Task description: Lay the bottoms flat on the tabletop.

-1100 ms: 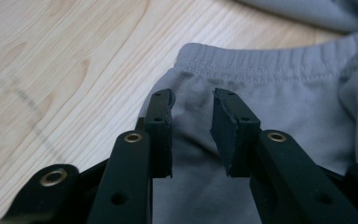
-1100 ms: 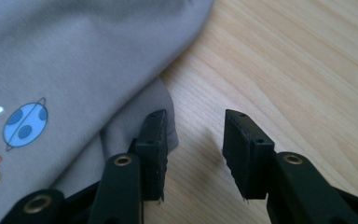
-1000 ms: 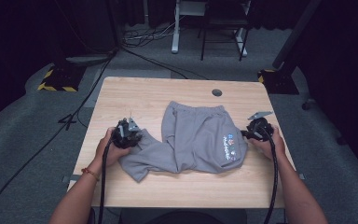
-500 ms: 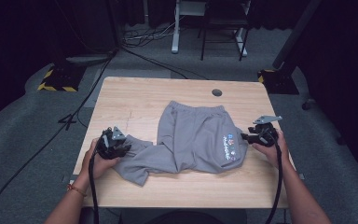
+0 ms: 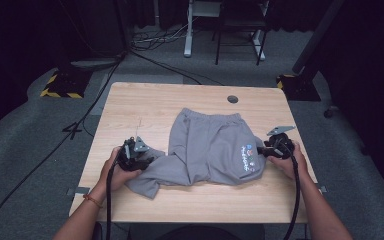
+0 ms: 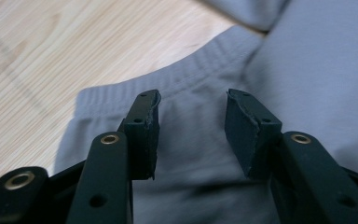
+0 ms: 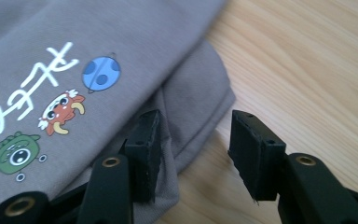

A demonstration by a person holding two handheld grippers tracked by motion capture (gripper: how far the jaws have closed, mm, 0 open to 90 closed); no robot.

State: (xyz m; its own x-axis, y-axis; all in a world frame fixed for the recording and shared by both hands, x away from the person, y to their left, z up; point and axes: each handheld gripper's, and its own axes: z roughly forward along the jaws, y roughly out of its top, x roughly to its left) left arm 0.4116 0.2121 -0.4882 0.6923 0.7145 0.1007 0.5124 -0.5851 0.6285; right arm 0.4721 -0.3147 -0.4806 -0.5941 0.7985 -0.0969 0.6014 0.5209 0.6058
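Item: grey sweatpants (image 5: 207, 147), child-size look, with cartoon monster print (image 7: 37, 130) and white lettering near one edge. They lie rumpled and partly folded at the centre of the wooden table (image 5: 145, 102), waistband toward 12 o'clock, one leg trailing toward 8 o'clock.

Handling, as judged: light, soft, limp knit; not fragile and not slippery, but it sags and bunches when lifted. Best taken at doubled edges: the ribbed cuff (image 6: 168, 86) or the folded hem, pinching all layers.

Left gripper (image 6: 191, 112): at the garment's 8 o'clock end, jaws parted and just widened, nothing pinched; cloth lies under and between them, the ribbed cuff just beyond the tips at 12 o'clock.

Right gripper (image 7: 193, 135): at the garment's 3 o'clock edge beside the print, jaws apart after a slight narrowing, nothing clamped; the folded hem edge passes under its left jaw, bare wood under its right.
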